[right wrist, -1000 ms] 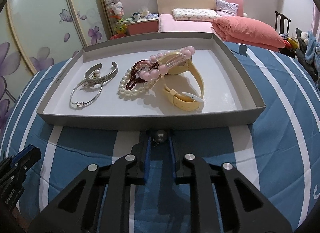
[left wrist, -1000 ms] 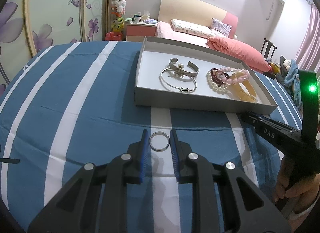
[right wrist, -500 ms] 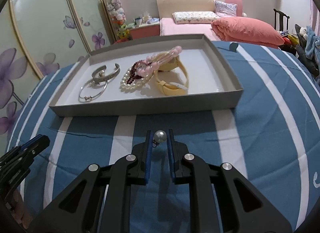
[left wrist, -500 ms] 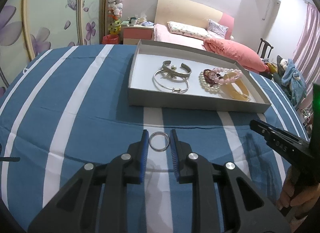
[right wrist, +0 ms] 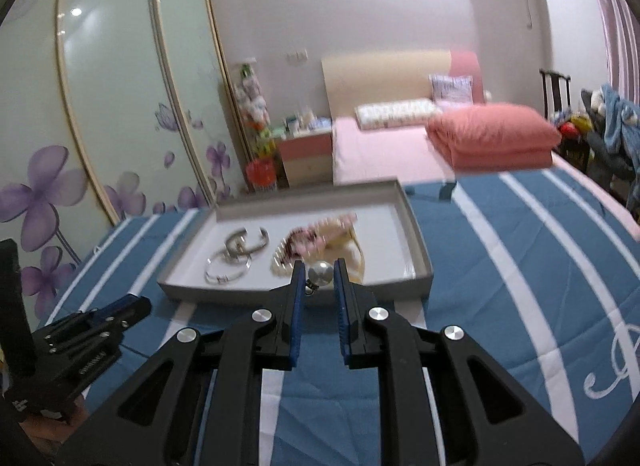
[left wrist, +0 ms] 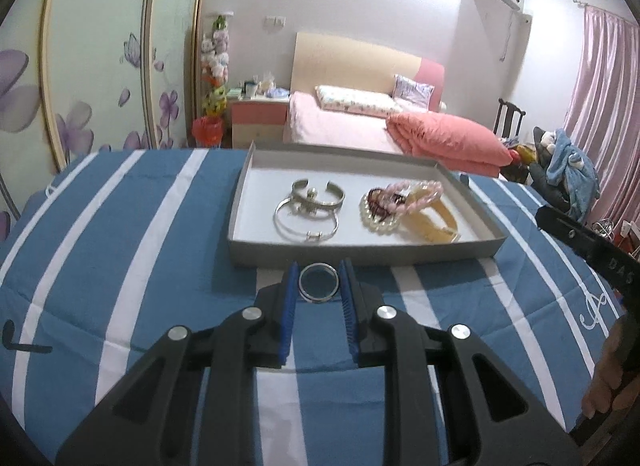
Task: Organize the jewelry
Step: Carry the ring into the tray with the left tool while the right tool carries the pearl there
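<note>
My left gripper (left wrist: 319, 281) is shut on a silver ring (left wrist: 319, 282), held above the striped cloth just in front of the grey tray (left wrist: 360, 254). My right gripper (right wrist: 319, 274) is shut on a pearl earring (right wrist: 320, 274), raised before the tray (right wrist: 416, 225). Inside the tray lie two silver bangles (left wrist: 310, 207), a pearl and pink bead bracelet heap (left wrist: 390, 203) and a yellow watch strap (left wrist: 434, 225). The right view is blurred; the bangles (right wrist: 236, 254) and beads (right wrist: 308, 242) still show there.
A blue cloth with white stripes (left wrist: 120, 250) covers the table. The right gripper's body (left wrist: 588, 250) and a hand (left wrist: 608, 382) show at the left view's right edge; the left gripper (right wrist: 84, 338) shows at the right view's lower left. A bed (left wrist: 380, 125) stands behind.
Both grippers rose and drew back from the tray, each still holding its piece. The tray looks smaller and farther in both views, and more of the room shows.
</note>
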Available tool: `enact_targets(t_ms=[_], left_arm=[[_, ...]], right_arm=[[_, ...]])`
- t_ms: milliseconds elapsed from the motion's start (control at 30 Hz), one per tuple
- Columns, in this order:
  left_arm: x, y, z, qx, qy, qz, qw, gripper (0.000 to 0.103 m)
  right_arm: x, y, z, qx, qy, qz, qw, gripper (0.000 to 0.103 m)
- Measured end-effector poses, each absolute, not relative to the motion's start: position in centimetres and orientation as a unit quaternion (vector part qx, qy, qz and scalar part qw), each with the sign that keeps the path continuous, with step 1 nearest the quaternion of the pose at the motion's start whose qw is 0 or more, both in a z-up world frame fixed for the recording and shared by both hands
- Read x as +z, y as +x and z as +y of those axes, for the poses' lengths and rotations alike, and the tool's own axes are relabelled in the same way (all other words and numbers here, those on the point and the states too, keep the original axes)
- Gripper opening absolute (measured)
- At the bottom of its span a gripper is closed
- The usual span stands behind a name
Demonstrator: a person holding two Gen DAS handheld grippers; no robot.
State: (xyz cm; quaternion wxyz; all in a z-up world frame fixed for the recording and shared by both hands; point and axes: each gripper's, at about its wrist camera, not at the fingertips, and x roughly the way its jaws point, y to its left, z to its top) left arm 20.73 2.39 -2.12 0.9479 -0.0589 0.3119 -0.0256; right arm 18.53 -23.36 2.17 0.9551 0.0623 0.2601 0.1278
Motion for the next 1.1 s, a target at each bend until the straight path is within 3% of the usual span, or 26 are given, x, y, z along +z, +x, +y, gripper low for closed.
enact_targets(t_ms=[400, 1100], left_arm=[[-1.1, 20.8, 2.0, -0.021, -0.057, 0.280, 0.958, 0.022], [-0.6, 26.7, 0.5, -0.022, -0.026, 0.254, 0.966, 0.022]], right_arm=[[3.5, 17.4, -23.1, 0.126, 0.046, 0.192, 0.972, 0.016], [3.4, 22.3, -21.8, 0.127, 0.041, 0.175, 0.975, 0.016]])
